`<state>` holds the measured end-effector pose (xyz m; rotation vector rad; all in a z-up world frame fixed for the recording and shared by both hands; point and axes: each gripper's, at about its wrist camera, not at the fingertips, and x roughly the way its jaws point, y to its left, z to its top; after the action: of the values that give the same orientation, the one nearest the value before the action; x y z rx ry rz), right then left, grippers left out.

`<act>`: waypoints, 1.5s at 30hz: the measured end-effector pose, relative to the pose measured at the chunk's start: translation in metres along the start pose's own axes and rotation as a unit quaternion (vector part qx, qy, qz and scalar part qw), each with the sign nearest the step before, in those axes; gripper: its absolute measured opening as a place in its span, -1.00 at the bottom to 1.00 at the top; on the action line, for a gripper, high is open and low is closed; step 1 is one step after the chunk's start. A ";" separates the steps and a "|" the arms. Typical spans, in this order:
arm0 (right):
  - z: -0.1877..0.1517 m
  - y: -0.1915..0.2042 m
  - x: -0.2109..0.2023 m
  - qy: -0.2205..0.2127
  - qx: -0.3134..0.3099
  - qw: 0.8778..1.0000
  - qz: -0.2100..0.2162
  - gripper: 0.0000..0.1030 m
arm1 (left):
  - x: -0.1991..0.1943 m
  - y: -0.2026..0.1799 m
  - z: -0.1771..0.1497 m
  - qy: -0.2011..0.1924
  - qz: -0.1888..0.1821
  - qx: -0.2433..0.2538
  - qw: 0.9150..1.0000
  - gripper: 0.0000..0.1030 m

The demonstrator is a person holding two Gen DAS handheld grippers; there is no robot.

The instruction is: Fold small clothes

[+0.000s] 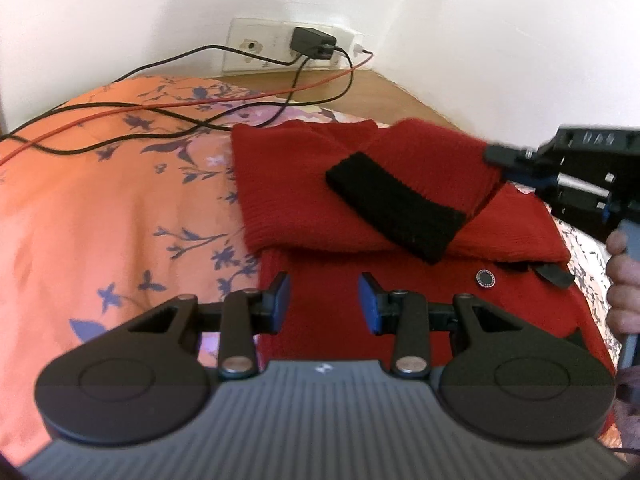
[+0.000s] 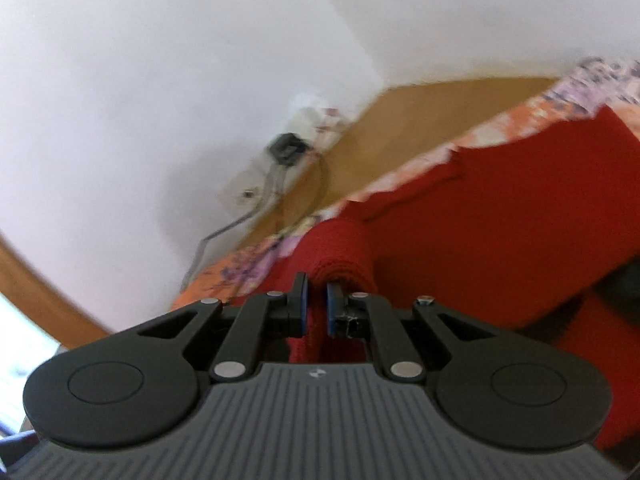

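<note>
A small red knit sweater (image 1: 404,304) lies on the orange floral bedspread (image 1: 100,208). One sleeve with a black cuff (image 1: 396,210) is folded across its body, and a dark round button (image 1: 485,279) shows lower down. My left gripper (image 1: 324,300) hovers open just above the sweater's near part, nothing between its fingers. My right gripper (image 1: 496,156) comes in from the right, pinching the sleeve's upper fold. In the right wrist view my right gripper (image 2: 316,304) is shut on a roll of red sleeve (image 2: 344,256), and the sweater (image 2: 500,216) spreads to the right.
Black and red cables (image 1: 168,112) trail over the bedspread from a charger (image 1: 312,42) plugged into a wall socket. A wooden ledge (image 1: 360,96) runs along the white wall behind the bed. A person's hand (image 1: 622,276) holds the right gripper's handle.
</note>
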<state>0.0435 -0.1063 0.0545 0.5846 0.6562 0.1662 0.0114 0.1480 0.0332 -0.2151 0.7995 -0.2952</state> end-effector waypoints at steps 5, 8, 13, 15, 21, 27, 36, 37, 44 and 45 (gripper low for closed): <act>-0.008 -0.024 0.009 0.011 0.003 0.999 -0.039 -0.80 | 0.013 -0.001 0.001 0.010 0.001 0.006 1.000 -0.24; -0.014 -0.030 0.014 0.015 -0.013 0.998 -0.058 -0.79 | 0.018 -0.001 0.000 0.015 0.004 0.008 1.000 -0.24; -0.017 -0.033 0.022 0.036 -0.028 0.997 -0.069 -0.58 | 0.020 -0.003 -0.001 0.015 0.003 0.019 1.000 -0.24; -0.016 -0.029 0.017 0.044 -0.043 0.996 -0.070 -0.46 | 0.020 -0.003 -0.001 0.015 0.002 0.020 1.000 -0.24; -0.012 -0.002 -0.009 0.058 -0.086 0.993 -0.062 -0.06 | 0.019 -0.002 0.000 0.012 -0.002 0.022 1.000 -0.24; -0.019 0.039 -0.004 0.051 -0.175 0.982 -0.047 0.11 | 0.021 -0.001 0.001 0.015 -0.004 0.021 1.000 -0.24; -0.050 0.063 0.045 0.093 -0.275 0.954 -0.081 0.32 | 0.022 0.000 0.001 0.016 -0.007 0.021 1.000 -0.24; -0.052 0.064 0.050 0.095 -0.285 0.950 -0.086 0.33 | 0.022 0.001 0.001 0.016 -0.007 0.021 1.000 -0.24; -0.065 0.069 0.068 0.100 -0.335 0.931 -0.104 0.43 | 0.025 0.001 0.000 0.019 -0.007 0.025 0.999 -0.24; -0.066 0.069 0.069 0.100 -0.337 0.930 -0.107 0.42 | 0.026 0.001 0.000 0.019 -0.008 0.025 0.999 -0.24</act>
<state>0.0595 0.0034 0.0147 -0.1707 0.8016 0.2338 0.0282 0.1402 0.0154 -0.1701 0.8269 -0.3348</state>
